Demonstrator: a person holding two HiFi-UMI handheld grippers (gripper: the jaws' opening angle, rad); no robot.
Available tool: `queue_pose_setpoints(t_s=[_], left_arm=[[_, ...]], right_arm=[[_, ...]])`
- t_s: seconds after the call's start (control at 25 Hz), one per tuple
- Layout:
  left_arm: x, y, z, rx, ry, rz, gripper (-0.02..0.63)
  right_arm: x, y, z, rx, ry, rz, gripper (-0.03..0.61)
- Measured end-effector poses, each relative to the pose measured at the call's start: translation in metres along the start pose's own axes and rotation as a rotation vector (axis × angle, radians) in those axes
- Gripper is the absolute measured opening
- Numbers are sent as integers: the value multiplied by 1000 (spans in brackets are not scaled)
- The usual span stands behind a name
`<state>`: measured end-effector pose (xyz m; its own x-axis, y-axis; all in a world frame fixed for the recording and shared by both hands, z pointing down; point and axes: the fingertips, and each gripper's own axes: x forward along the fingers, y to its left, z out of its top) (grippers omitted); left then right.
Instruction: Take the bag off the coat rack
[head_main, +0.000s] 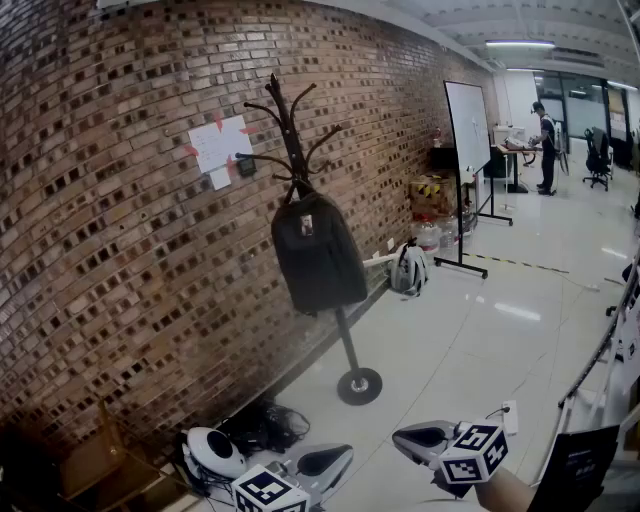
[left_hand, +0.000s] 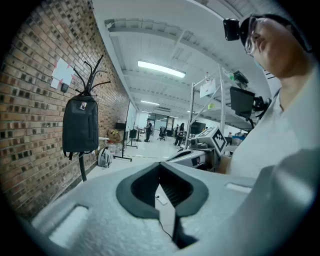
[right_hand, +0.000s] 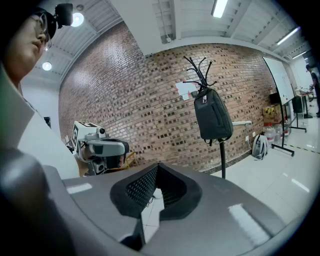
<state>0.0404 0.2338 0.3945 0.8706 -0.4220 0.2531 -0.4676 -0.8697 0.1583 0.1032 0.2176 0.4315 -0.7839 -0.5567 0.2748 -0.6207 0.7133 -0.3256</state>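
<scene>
A black backpack (head_main: 317, 250) hangs by its top loop from a dark coat rack (head_main: 290, 130) that stands against the brick wall on a round base (head_main: 359, 385). Both grippers are low in the head view, well short of the rack. My left gripper (head_main: 343, 456) is shut and holds nothing. My right gripper (head_main: 402, 437) is also shut and empty. The left gripper view has the backpack (left_hand: 80, 125) far off at the left, beyond its shut jaws (left_hand: 160, 172). In the right gripper view the backpack (right_hand: 212, 117) hangs right of centre, past the shut jaws (right_hand: 157, 172).
A grey backpack (head_main: 408, 270) leans on the floor past the rack. A whiteboard on a stand (head_main: 468, 130) and boxes (head_main: 432, 195) lie further back. Cables (head_main: 262, 425) and a white rounded object (head_main: 215, 452) sit by the wall near me. A person (head_main: 546, 145) stands far off.
</scene>
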Motion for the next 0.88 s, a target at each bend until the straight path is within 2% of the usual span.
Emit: queue_pose_setpoints(t_s=[0.24, 0.4, 0.68, 0.88], left_arm=[[13, 1, 10, 32, -28, -37, 0], [10, 28, 20, 37, -46, 10, 0], [9, 127, 12, -60, -79, 87, 1], [40, 216, 19, -99, -61, 16, 0]], right_arm=[[4, -12, 21, -59, -27, 13, -2], [24, -18, 37, -81, -29, 38, -2], [98, -54, 38, -67, 46, 61, -2], [168, -106, 64, -33, 65, 43, -2]])
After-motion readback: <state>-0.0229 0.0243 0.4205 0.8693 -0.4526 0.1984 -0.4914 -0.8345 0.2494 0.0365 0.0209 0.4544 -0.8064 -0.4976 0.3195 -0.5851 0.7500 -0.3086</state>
